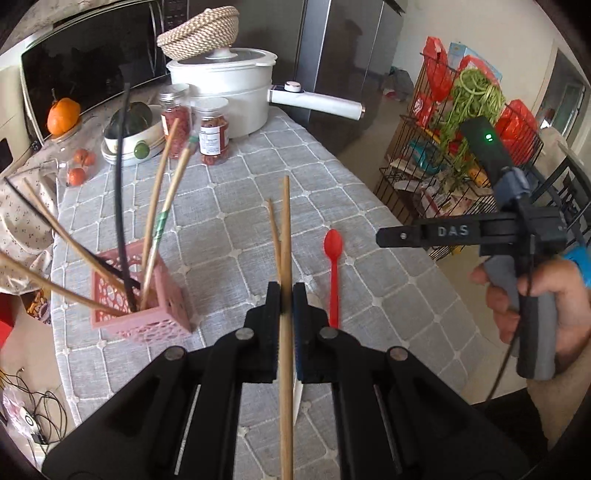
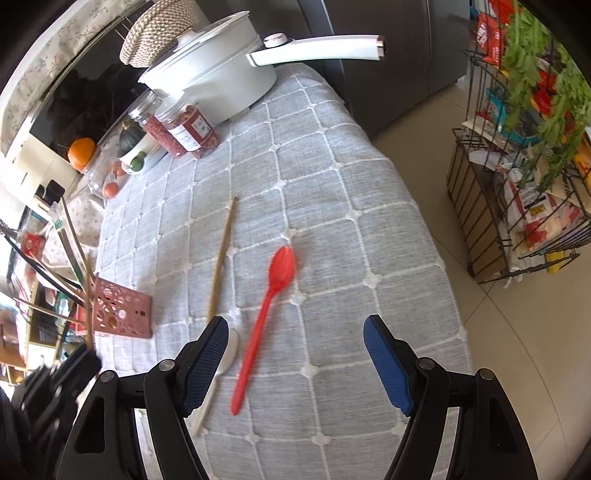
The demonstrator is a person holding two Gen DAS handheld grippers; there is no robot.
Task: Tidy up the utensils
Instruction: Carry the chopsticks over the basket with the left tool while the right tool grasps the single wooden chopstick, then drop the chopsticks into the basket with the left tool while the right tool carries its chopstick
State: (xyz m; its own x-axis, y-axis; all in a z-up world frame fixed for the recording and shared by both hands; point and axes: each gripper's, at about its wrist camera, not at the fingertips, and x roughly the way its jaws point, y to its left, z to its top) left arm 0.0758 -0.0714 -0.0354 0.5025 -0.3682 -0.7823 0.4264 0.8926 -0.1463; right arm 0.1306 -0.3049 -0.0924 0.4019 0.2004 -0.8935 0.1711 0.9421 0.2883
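Observation:
My left gripper (image 1: 286,295) is shut on a wooden chopstick (image 1: 285,240) and holds it above the grey quilted tablecloth (image 1: 258,192). A second wooden chopstick (image 1: 274,225) lies on the cloth just left of it; it also shows in the right wrist view (image 2: 221,258). A red plastic spoon (image 1: 333,266) lies to the right. A pink lattice holder (image 1: 144,295) at the left holds several chopsticks. My right gripper (image 2: 295,332) is open above the red spoon (image 2: 266,317), with a white spoon (image 2: 218,373) under its left finger.
A white pot (image 1: 225,92) with a long handle, two jars of red snacks (image 1: 214,129), a bowl with a squash (image 1: 133,133) and a woven basket (image 1: 199,33) stand at the back. A wire rack (image 1: 461,158) with groceries stands on the floor beyond the table's right edge.

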